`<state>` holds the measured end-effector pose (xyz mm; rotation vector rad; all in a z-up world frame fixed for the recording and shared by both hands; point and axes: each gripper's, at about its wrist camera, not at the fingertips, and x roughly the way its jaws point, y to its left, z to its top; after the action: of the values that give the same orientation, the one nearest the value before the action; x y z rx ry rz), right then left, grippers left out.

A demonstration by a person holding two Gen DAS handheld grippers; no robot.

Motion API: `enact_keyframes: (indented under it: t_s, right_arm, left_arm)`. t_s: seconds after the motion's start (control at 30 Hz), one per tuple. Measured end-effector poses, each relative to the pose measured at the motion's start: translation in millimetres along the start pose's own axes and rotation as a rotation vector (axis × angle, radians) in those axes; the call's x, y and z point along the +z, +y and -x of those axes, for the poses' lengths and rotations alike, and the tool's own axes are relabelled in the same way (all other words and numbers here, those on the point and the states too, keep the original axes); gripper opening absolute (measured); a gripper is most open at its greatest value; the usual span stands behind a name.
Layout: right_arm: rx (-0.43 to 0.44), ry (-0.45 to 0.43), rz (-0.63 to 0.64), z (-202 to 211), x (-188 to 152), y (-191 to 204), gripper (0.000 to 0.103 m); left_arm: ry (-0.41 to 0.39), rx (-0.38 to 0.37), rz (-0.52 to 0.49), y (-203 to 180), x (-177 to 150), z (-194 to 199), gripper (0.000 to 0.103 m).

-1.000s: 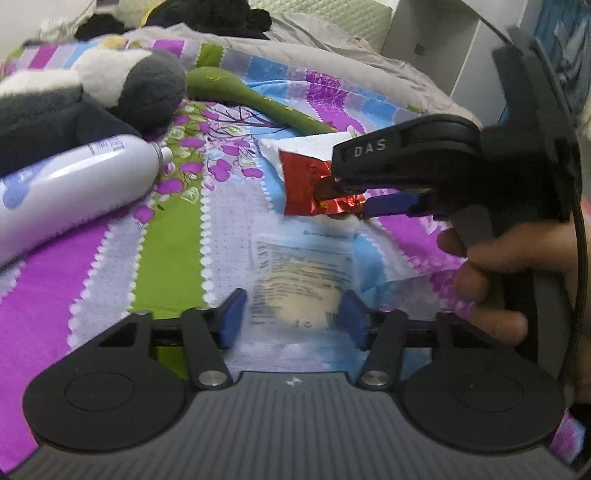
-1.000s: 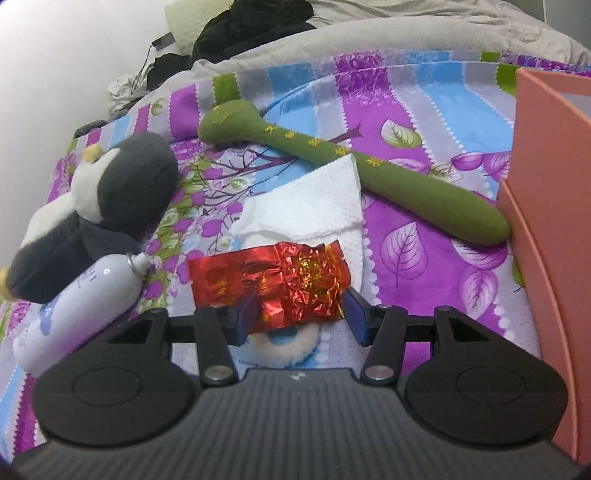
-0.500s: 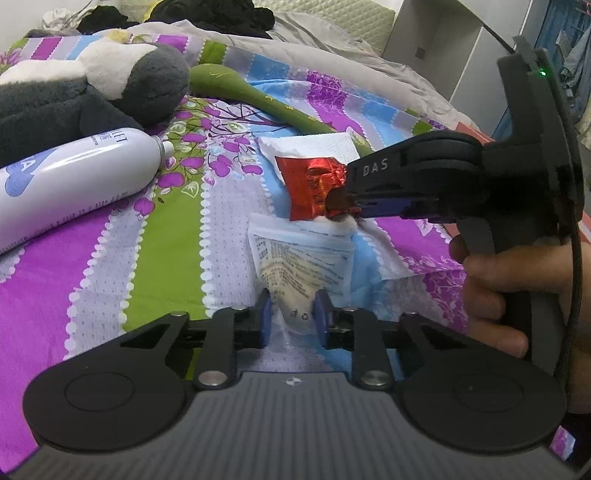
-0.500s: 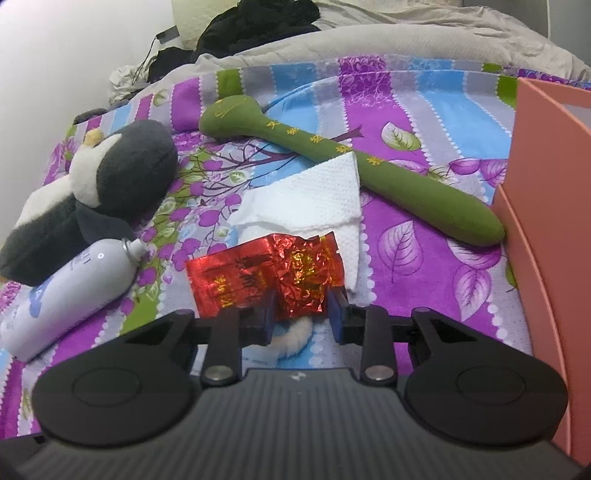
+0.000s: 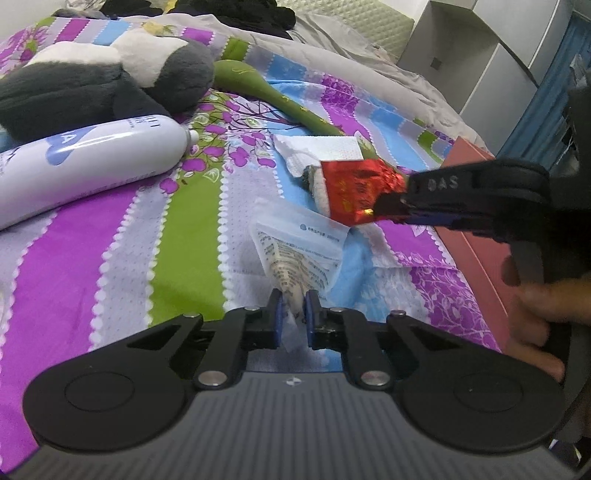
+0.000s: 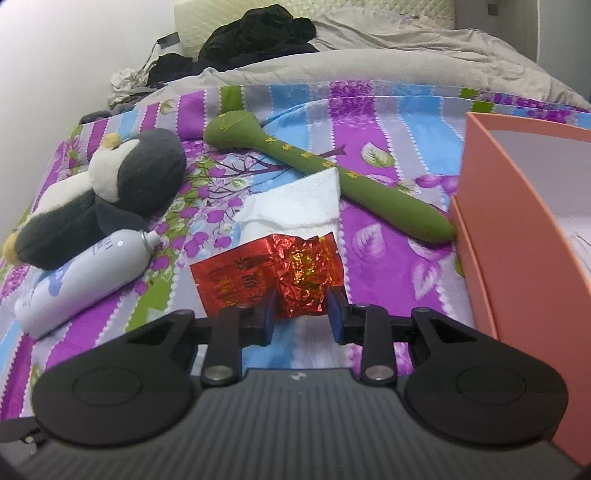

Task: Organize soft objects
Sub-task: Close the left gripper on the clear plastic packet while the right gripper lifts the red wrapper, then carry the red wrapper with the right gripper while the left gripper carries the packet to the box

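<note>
My left gripper [image 5: 293, 306] is shut on a clear plastic packet [image 5: 299, 251] with a pale pad inside, lifted off the striped bedspread. My right gripper [image 6: 300, 314] is shut on a crinkled red foil packet [image 6: 266, 273], held above the bed; the packet also shows in the left wrist view [image 5: 356, 190], as does the right gripper [image 5: 399, 210]. A grey and white plush penguin [image 6: 107, 192], a long green soft toy [image 6: 332, 173] and a white folded tissue [image 6: 295, 201] lie on the bed.
A white spray bottle [image 6: 85, 273] lies at the left by the penguin. A pink open box [image 6: 524, 229] stands at the right edge. Dark clothes [image 6: 255, 35] and a grey duvet lie at the back. A small fuzzy object [image 5: 314, 181] lies under the red packet.
My left gripper closed on the clear packet and lifted it. My right gripper closed on the red foil packet and raised it off the bed.
</note>
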<state>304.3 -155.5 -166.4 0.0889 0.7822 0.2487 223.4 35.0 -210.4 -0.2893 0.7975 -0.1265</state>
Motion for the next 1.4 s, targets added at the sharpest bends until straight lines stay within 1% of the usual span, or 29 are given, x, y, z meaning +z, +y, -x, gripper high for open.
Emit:
enact_keyframes:
  t_s: [0.53, 0.67, 0.9, 1.23, 1.4]
  right_arm:
    - [-0.02, 0.035, 0.031, 59, -48, 1, 0.033]
    - [-0.033, 0.047, 0.066, 75, -59, 2, 0.033]
    - [-0.022, 0.065, 0.077, 100, -75, 1, 0.033]
    - [-0.007, 0.071, 0.09, 134, -85, -4, 0.033]
    - [0.004, 0.051, 0.091, 150, -81, -3, 0.033]
  left_arm:
    - [-0.021, 0.03, 0.02, -2, -17, 48, 0.012]
    - [-0.022, 0.045, 0.017, -3, -19, 57, 0.012]
    - [-0.031, 0.059, 0.026, -7, -23, 79, 0.012]
    - [-0.027, 0.071, 0.025, -16, -27, 109, 0.012]
    - [-0.025, 0.053, 0.02, -29, -25, 122, 0.012]
